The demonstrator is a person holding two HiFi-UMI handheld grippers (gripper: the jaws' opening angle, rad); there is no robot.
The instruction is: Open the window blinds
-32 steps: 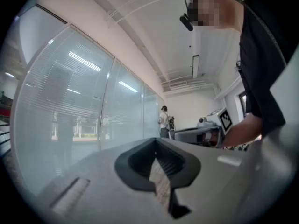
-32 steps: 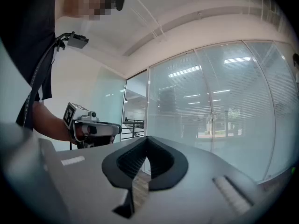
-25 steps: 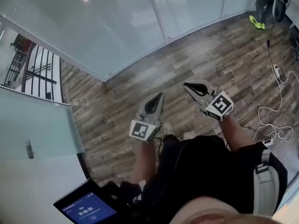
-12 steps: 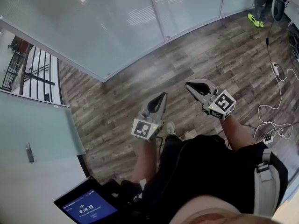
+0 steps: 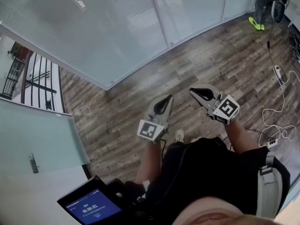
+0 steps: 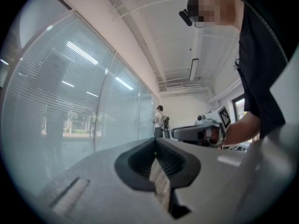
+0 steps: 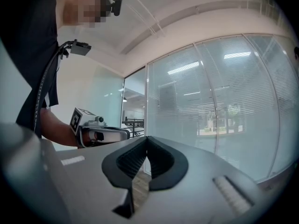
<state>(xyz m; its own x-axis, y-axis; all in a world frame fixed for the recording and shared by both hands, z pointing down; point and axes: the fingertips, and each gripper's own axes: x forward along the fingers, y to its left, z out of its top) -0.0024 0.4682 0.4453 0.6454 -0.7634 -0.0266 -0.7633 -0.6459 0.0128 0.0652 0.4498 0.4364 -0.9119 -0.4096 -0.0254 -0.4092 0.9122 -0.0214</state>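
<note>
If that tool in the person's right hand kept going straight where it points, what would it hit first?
Probably the tall glass wall with closed white slatted blinds. The right tool, shut and empty, points at it, with nothing showing between; its distance is unclear.

Wood floor (image 5: pixel 140 90) — white cable (image 5: pixel 284 89), lit tablet (image 5: pixel 91 208).

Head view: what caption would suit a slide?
Person on a wooden floor, left gripper and right gripper both shut and empty, facing glass walls with blinds.
</note>
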